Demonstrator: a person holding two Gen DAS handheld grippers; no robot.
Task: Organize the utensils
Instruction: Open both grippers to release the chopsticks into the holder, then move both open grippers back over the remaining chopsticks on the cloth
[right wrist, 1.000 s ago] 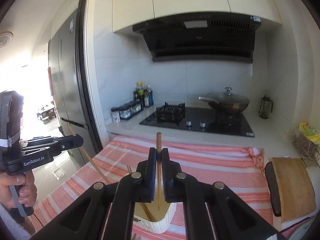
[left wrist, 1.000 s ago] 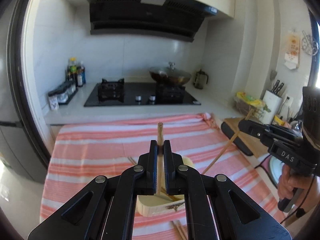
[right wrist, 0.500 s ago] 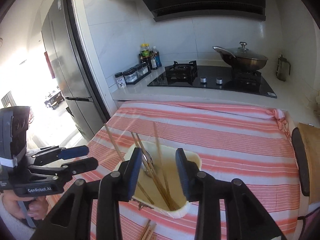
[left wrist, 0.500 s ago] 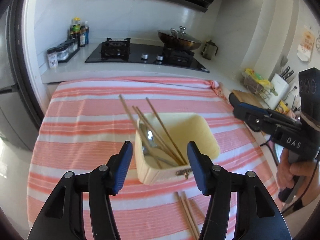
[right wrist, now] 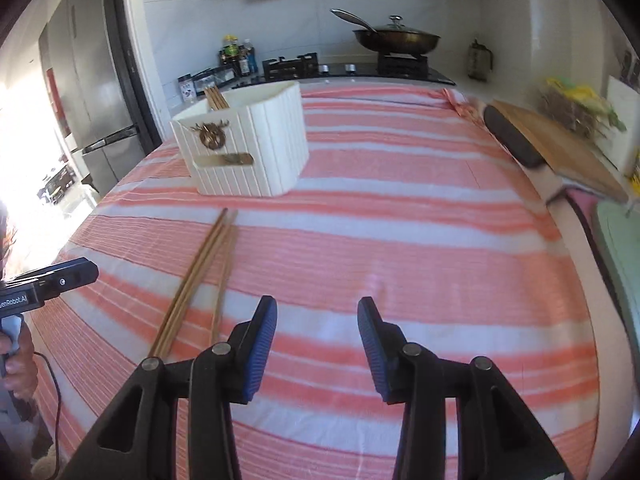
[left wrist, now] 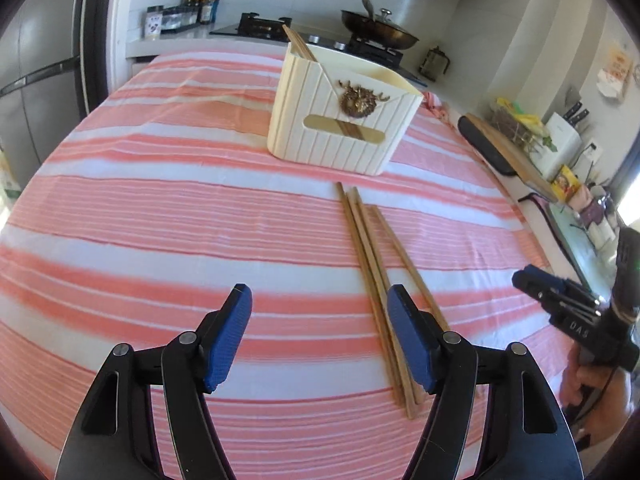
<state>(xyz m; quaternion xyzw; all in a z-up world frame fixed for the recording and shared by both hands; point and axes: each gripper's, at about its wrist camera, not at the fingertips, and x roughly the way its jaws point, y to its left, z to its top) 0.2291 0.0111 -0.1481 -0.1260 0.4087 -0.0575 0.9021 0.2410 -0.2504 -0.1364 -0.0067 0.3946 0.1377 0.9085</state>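
On the striped cloth (left wrist: 160, 220) stands a cream holder (left wrist: 340, 120), chopsticks now poking from its back corner; a second ago each gripper pinched one upright above it. Both have since let go and dropped low: the left gripper (left wrist: 320, 336) and right gripper (right wrist: 316, 344) hang wide apart, holding nothing. Three loose chopsticks (left wrist: 372, 272) lie just before the holder, beside the left gripper's right finger, so these likely come next.
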